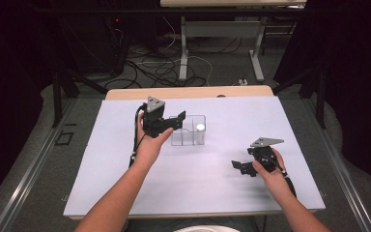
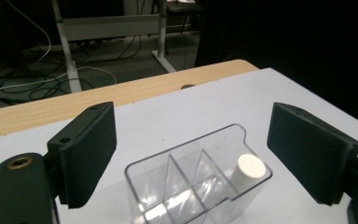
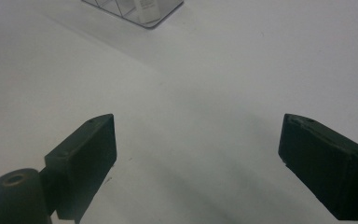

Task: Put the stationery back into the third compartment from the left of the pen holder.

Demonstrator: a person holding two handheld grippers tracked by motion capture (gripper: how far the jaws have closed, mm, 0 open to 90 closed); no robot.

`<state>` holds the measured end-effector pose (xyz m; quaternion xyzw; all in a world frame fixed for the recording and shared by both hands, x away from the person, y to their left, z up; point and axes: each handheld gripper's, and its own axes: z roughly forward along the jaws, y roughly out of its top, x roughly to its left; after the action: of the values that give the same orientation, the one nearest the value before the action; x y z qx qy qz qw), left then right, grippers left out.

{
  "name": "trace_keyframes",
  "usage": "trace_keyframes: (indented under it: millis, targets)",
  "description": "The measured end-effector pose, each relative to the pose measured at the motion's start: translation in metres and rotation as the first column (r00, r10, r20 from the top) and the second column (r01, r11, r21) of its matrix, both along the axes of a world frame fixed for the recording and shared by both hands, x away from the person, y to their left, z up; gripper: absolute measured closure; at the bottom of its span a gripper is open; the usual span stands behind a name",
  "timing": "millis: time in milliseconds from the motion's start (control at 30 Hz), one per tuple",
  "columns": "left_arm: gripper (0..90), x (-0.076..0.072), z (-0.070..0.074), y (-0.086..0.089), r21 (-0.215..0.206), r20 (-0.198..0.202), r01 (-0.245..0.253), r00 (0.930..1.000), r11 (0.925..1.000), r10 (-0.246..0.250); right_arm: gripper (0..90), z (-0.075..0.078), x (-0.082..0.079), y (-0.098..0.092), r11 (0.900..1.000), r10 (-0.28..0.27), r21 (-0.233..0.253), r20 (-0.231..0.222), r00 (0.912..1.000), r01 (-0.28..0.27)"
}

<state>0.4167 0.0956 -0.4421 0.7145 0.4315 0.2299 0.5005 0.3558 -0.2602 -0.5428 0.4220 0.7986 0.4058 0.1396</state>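
Observation:
A clear plastic box [image 1: 188,131] with three compartments stands on the white table top [image 1: 193,183]. A white cylinder [image 1: 200,128] stands upright in its right-hand compartment. My left gripper [image 1: 175,123] is open at the box's left end, with its jaws spread on either side of that end. In the left gripper view the box [image 2: 186,186] and the cylinder [image 2: 251,169] lie just beyond and below the open left gripper [image 2: 193,140]. My right gripper [image 1: 240,167] is open and empty, low over bare table to the right and nearer me. The right gripper [image 3: 196,149] faces the box's corner [image 3: 142,11], which is farther off.
A strip of wooden table edge [image 1: 188,92] runs along the far side of the white sheet. Beyond it are the floor, loose cables [image 1: 159,67] and the white legs of another table [image 1: 183,53]. Dark curtains close in both sides.

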Motion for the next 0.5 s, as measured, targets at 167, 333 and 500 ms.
trace_keyframes:
  millis: [167,333,500]
  targets:
    - [10.8,-0.002,-0.005,0.013,-0.016,-0.017,-0.037,0.9992,0.9992,0.037,11.0,0.000,0.000,0.001,1.000,-0.001,0.004,-0.007,1.0000,0.001]
    - [3.0,-0.004,-0.010,0.027,-0.034,-0.040,-0.064,0.9972,0.9973,0.063,11.0,0.000,0.000,0.001,1.000,-0.003,0.006,-0.006,1.0000,0.003]
    - [0.4,-0.008,-0.015,0.040,-0.037,-0.045,-0.081,0.9958,0.9960,0.079,11.1,0.000,-0.001,0.001,1.000,-0.010,0.010,-0.014,0.9998,0.010]
